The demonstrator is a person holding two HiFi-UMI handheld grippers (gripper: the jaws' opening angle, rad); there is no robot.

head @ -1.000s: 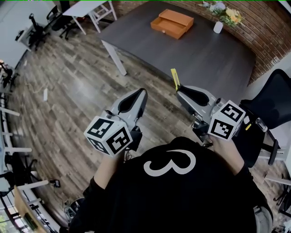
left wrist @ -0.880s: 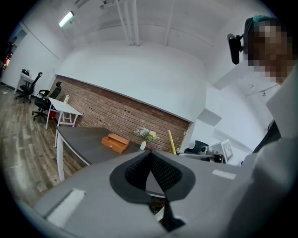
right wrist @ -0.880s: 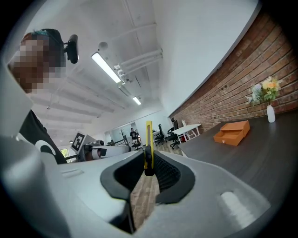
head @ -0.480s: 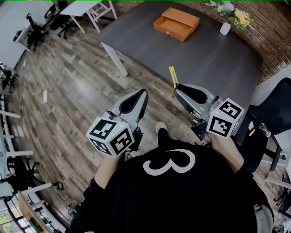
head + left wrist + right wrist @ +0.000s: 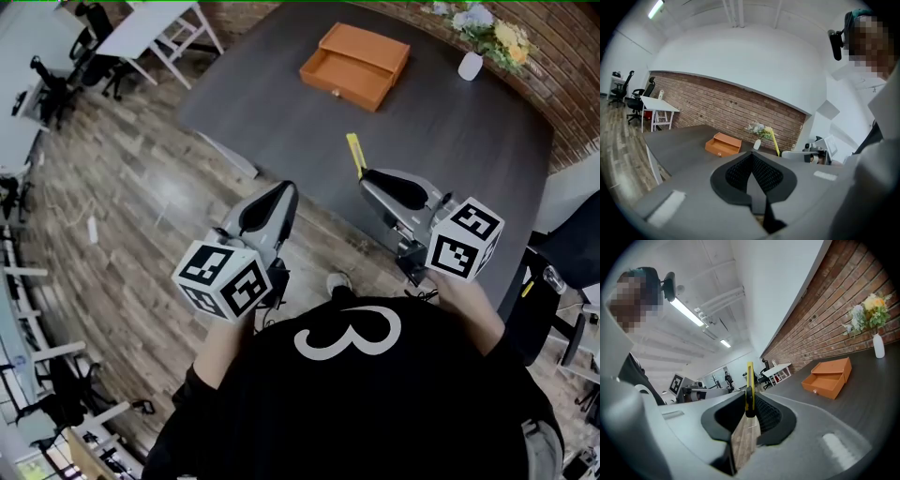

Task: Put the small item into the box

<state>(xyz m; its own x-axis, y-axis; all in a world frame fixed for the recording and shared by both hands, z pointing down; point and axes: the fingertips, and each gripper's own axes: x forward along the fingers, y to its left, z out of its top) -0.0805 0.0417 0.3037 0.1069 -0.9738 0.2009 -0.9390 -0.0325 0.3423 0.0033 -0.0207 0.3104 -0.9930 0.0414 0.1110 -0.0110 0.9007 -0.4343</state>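
Note:
The orange box (image 5: pixel 354 64) lies with its drawer pulled out on the far part of a dark grey table (image 5: pixel 422 141); it also shows in the left gripper view (image 5: pixel 723 144) and the right gripper view (image 5: pixel 828 378). My right gripper (image 5: pixel 367 178) is shut on a slim yellow item (image 5: pixel 355 155), which sticks up past the jaw tips (image 5: pixel 749 380). It hovers over the table's near edge, well short of the box. My left gripper (image 5: pixel 289 187) is held beside it over the wooden floor, shut with nothing between its jaws (image 5: pixel 751 154).
A white vase with flowers (image 5: pixel 471 66) stands right of the box near the brick wall. A black office chair (image 5: pixel 572 244) is at the right. A white desk with chairs (image 5: pixel 141 28) stands at the far left. The table's white leg (image 5: pixel 239 164) is ahead of the left gripper.
The view has drawn closer to the table, so the box and vase sit nearer and lower. Both grippers keep their pose, and the yellow item stays in the right one.

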